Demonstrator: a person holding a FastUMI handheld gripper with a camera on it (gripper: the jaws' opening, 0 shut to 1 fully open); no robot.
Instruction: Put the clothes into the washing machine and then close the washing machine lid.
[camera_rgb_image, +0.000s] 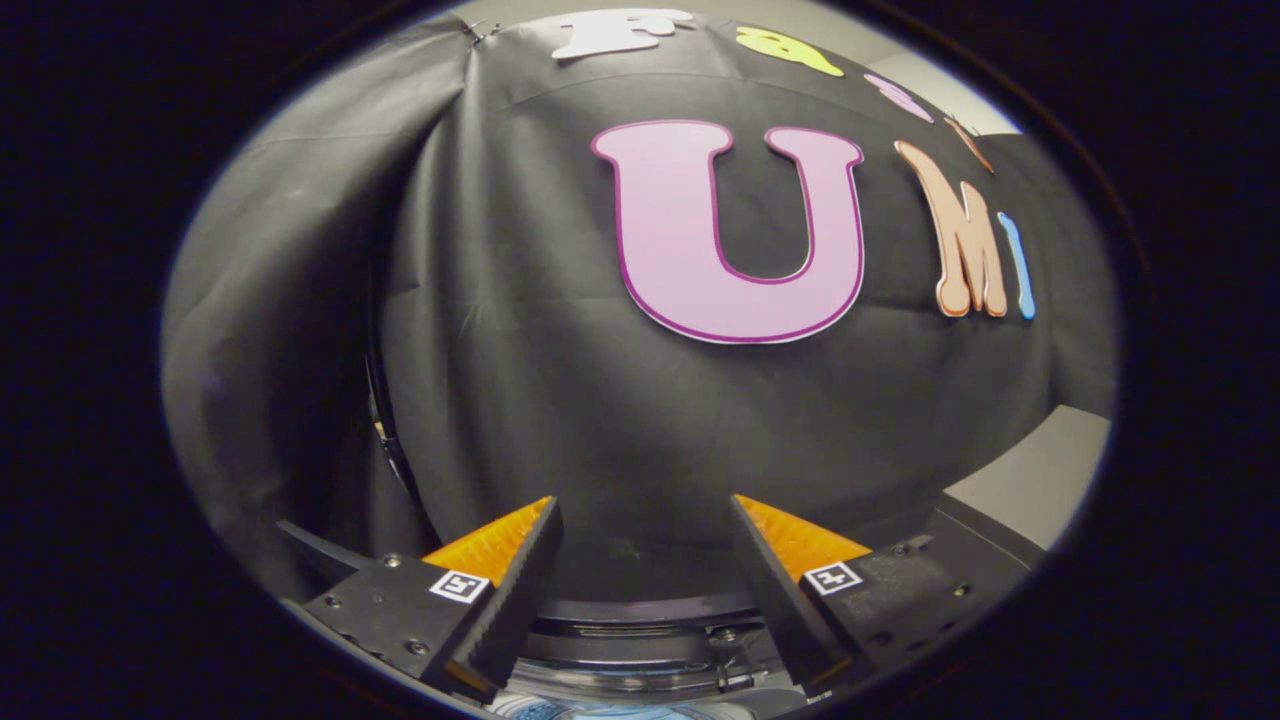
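A dark curved band (385, 440), apparently the raised lid's edge, arcs upward at far left. The gripper (645, 525) has its fingers spread wide with nothing between them. Near and below them sits the washing machine (640, 625), rim curving left to right.
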